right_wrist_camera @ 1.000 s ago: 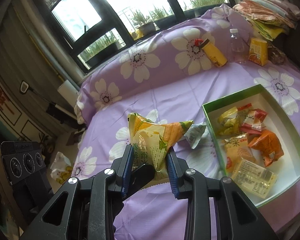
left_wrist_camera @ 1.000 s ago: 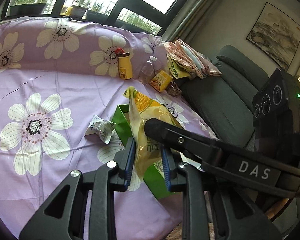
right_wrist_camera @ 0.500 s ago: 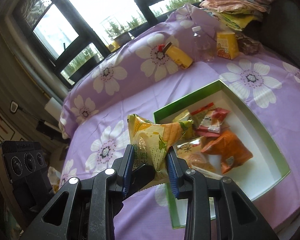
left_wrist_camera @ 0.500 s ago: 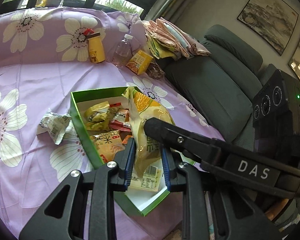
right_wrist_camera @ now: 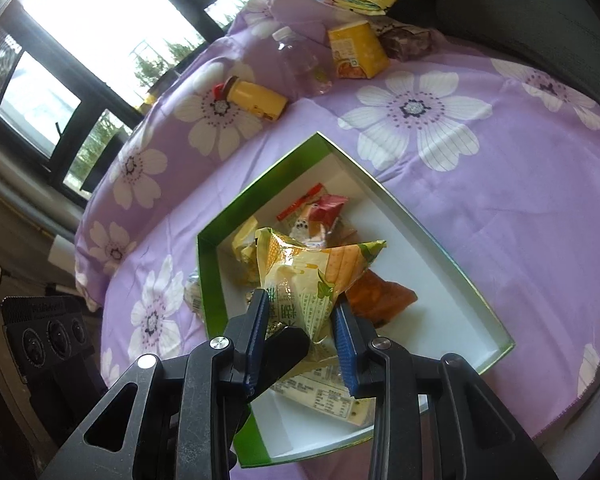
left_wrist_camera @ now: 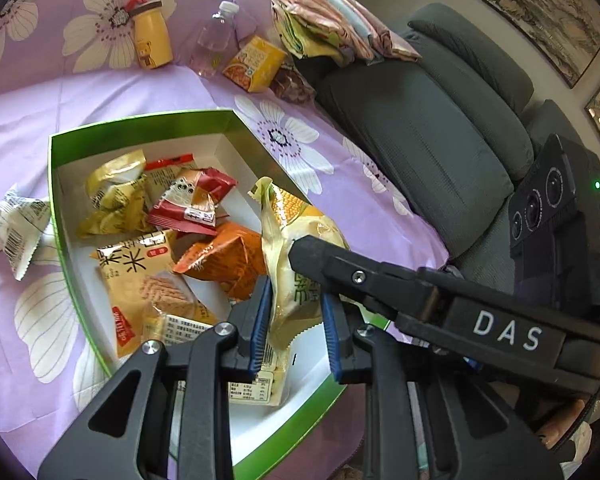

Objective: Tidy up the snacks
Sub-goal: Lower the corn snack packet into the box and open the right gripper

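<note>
A yellow corn snack packet (left_wrist_camera: 296,256) is held by both grippers above the green-rimmed white box (left_wrist_camera: 140,126). My left gripper (left_wrist_camera: 296,320) is shut on its lower part, and my right gripper (right_wrist_camera: 300,320) is shut on the same packet (right_wrist_camera: 312,272), one finger crossing the left wrist view. The box (right_wrist_camera: 260,188) holds several packets: yellow (left_wrist_camera: 116,196), red (left_wrist_camera: 196,204), orange (left_wrist_camera: 224,256) and a cracker pack (left_wrist_camera: 152,280). A white-grey packet (left_wrist_camera: 16,228) lies on the cloth left of the box.
A purple flowered cloth (left_wrist_camera: 80,92) covers the table. At its far edge stand a yellow bottle (left_wrist_camera: 152,42), a clear bottle (left_wrist_camera: 216,40) and an orange carton (left_wrist_camera: 256,64). Folded cloths (left_wrist_camera: 332,28) lie on a grey sofa (left_wrist_camera: 440,128) on the right.
Both grippers have carried the corn packet rightward from above the bare cloth to above the box, and lower toward it. The packet stays clamped in both.
</note>
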`<state>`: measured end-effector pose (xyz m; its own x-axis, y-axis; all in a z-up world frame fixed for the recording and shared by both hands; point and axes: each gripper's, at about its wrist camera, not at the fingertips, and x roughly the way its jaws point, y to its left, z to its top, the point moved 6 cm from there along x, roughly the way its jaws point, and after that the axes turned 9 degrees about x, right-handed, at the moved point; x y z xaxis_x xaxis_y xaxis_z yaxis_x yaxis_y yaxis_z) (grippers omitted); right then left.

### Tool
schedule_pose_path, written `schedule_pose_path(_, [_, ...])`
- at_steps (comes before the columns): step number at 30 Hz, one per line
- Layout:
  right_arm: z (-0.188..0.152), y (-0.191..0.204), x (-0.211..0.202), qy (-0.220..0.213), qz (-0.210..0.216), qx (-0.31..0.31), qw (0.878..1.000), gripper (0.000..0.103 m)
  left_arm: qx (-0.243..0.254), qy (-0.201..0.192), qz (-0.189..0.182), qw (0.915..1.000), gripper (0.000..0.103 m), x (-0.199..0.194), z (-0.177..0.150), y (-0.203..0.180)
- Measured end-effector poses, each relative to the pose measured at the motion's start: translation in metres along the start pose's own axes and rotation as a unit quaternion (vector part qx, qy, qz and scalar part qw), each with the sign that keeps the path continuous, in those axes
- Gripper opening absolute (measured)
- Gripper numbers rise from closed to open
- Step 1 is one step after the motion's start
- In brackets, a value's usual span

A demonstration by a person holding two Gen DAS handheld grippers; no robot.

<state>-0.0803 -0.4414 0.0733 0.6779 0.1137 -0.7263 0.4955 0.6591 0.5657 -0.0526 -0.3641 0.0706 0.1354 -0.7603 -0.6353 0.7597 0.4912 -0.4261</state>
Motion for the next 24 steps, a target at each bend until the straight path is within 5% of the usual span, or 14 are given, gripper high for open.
schedule_pose_path(12, [0.000,-0.013,0.012,0.013,-0.059,0.016,0.998,0.040,-0.020,0.012,0.012,0.9997,0.027,0.013,-0.008,0.010])
schedule_pose_path(16, [0.004,-0.007,0.001,-0.023,-0.076,0.003,0.997,0.061,-0.019,-0.003,0.020,0.9996,0.047,-0.003,-0.005,0.013])
schedule_pose_path(18, [0.005,0.000,-0.003,-0.030,-0.069,-0.006,0.997,0.061,-0.017,-0.013,0.033,0.9992,0.059,-0.013,-0.004,0.018])
schedule_pose_path(24, [-0.003,0.041,-0.007,-0.040,-0.034,-0.051,0.997,0.063,-0.033,-0.033,0.076,0.9960,0.071,-0.052,-0.001,0.047])
